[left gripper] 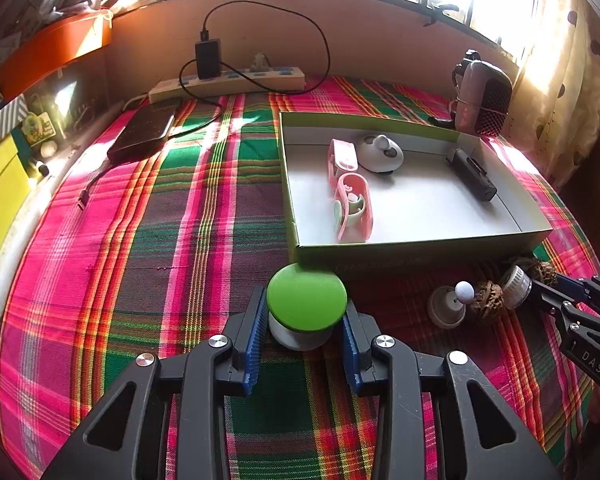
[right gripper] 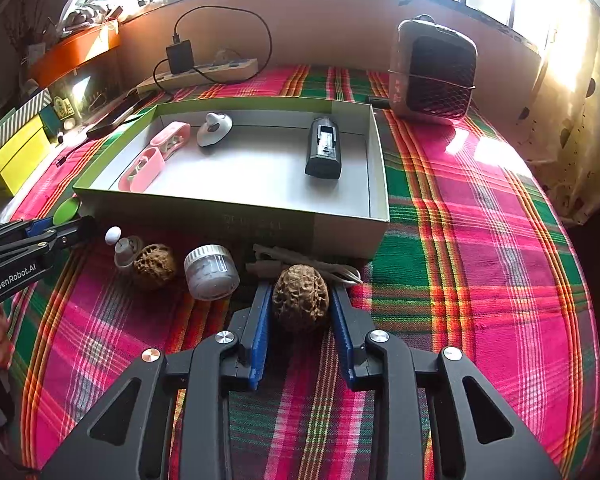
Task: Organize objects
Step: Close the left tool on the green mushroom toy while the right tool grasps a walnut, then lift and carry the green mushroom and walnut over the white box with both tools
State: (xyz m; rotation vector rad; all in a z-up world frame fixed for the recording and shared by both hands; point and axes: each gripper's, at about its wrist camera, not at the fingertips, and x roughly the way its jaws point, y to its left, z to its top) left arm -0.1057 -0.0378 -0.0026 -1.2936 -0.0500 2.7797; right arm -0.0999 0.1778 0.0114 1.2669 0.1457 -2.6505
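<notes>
Left gripper (left gripper: pixel 305 330) nearest the lens, blue pads closed against the white base of a green-capped jar (left gripper: pixel 306 298), cap upward, jar upright on the plaid tablecloth (left gripper: pixel 140 240) just before the near wall of the open box (left gripper: pixel 416 240). Right gripper (right gripper: pixel 300 312) pointing toward the same wall, pads touching both sides of a walnut (right gripper: pixel 300 298), long axis running away from the lens. Behind the walnut, a pale cable bundle (right gripper: pixel 300 262) lying against the box wall, between nut and box. To the left of it, in a row: small clear jar (right gripper: pixel 211 272) tipped on its side, lid toward the box; second walnut (right gripper: pixel 155 265); white ball-topped stopper (right gripper: pixel 120 246). Inside the box: two pink cases (right gripper: pixel 154 158) end to end along the left wall, white rounded gadget (right gripper: pixel 214 128) near the far wall, black battery pack (right gripper: pixel 324 152) with long axis running near to far. Beyond the box: mesh-fronted heater (right gripper: pixel 436 72) at right, power strip (right gripper: pixel 198 74) with black adapter and looped cord along the rear wall, dark flat device (left gripper: pixel 146 132) at left.
</notes>
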